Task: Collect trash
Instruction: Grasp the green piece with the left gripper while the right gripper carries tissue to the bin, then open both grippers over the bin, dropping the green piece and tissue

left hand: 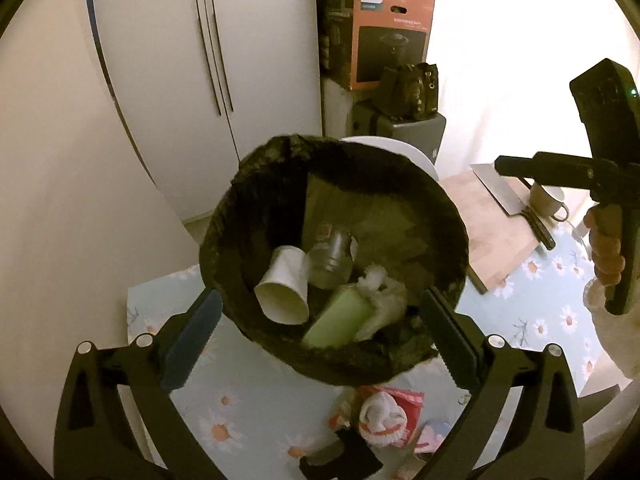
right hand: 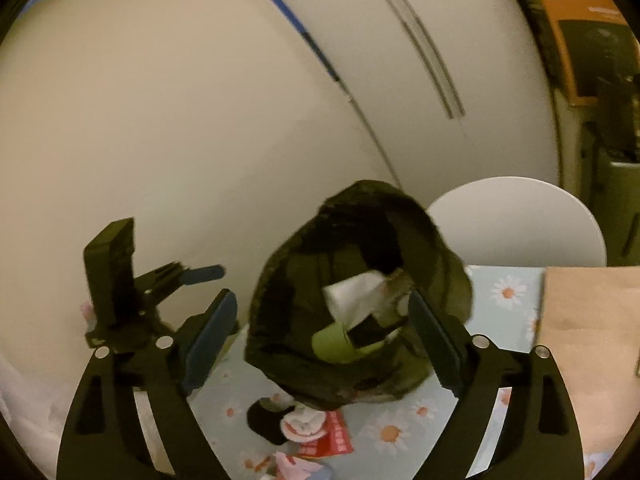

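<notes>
A trash bin lined with a black bag (left hand: 332, 264) stands on the flowered table; it also shows in the right wrist view (right hand: 352, 292). Inside lie a white paper cup (left hand: 284, 284), a clear plastic bottle (left hand: 332, 260), a green packet (left hand: 340, 320) and crumpled tissue (left hand: 380, 284). My left gripper (left hand: 320, 336) is open and empty, its jaws wide on either side of the bin's near rim. My right gripper (right hand: 324, 336) is open and empty just above the bin. In front of the bin lie a white sock-like wad (left hand: 380, 412), a red wrapper (right hand: 332, 432) and a black item (right hand: 264, 420).
A wooden cutting board (left hand: 492, 224) with a cleaver (left hand: 504, 188) and a mug (left hand: 548, 200) lies to the right. A white chair back (right hand: 516, 220) stands behind the table. White cupboard doors (left hand: 180, 80) and stacked boxes (left hand: 384, 32) are behind.
</notes>
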A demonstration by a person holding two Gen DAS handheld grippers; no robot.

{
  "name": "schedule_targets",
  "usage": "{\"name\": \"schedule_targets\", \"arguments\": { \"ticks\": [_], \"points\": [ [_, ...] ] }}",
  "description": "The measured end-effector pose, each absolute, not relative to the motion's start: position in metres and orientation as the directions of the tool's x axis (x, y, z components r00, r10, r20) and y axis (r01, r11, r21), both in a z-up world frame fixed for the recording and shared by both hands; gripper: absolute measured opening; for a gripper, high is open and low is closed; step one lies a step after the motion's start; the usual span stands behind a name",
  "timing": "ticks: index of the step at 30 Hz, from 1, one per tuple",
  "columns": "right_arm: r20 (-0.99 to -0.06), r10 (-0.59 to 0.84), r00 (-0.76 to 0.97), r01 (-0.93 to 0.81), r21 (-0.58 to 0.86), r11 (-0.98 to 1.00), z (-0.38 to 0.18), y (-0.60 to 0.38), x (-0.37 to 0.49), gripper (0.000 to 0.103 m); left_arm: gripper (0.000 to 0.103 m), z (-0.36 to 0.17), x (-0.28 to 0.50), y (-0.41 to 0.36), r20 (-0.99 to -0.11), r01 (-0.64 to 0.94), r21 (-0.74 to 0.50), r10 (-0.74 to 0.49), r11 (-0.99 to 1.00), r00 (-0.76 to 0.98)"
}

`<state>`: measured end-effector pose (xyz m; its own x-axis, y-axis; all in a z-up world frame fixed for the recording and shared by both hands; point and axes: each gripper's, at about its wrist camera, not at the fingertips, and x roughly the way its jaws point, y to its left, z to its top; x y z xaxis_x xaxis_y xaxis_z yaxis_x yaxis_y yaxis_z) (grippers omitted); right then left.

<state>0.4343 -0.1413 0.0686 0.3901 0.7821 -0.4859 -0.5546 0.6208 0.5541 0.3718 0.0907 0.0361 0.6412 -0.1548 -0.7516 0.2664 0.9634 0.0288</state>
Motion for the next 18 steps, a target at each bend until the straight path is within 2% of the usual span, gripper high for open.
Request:
{"name": "schedule_targets", "arguments": {
  "ticks": [6,18],
  "points": [
    [-0.535,0.745,0.4,-0.532,0.526,0.663,0.061,-0.151,0.416,0.087,0.097,0.027,0.352,0.094,-0.786,0.242,0.02,-0.135,0.97,0.604],
    [-0.605,0.661,0.444,-0.519,0.428,0.74,0.059,-0.16,0.368,0.089,0.097,0.026,0.291,0.093,-0.789,0.223,0.052,-0.096,0.974,0.606]
  ]
}}
